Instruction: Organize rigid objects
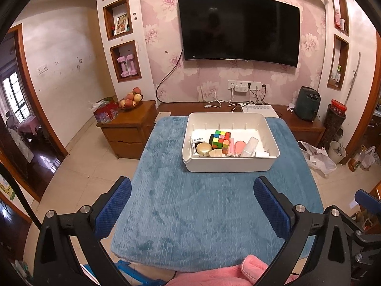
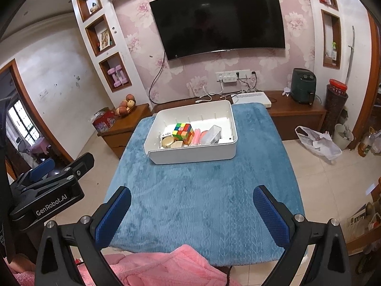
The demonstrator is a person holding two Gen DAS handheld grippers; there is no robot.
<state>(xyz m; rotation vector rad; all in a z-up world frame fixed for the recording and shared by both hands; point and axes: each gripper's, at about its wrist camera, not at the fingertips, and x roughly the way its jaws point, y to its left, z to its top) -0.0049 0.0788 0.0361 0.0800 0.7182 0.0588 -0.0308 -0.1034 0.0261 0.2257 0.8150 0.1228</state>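
Left gripper (image 1: 192, 202) wide open, empty, above near part of blue blanket (image 1: 202, 214). Right gripper (image 2: 192, 211) also wide open, empty, above same blanket. Farther ahead, white bin (image 1: 228, 164) stands on blanket. Inside bin: Rubik's cube (image 1: 221, 139), gold round lid (image 1: 204, 148), pink case (image 1: 239, 147), clear plastic box (image 1: 250, 146), all at near wall.

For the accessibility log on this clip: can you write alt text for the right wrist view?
A white bin holding a colourful puzzle cube and other small items sits at the far end of a table covered by a blue cloth. The right gripper hovers open and empty over the near edge, with the left gripper at left.
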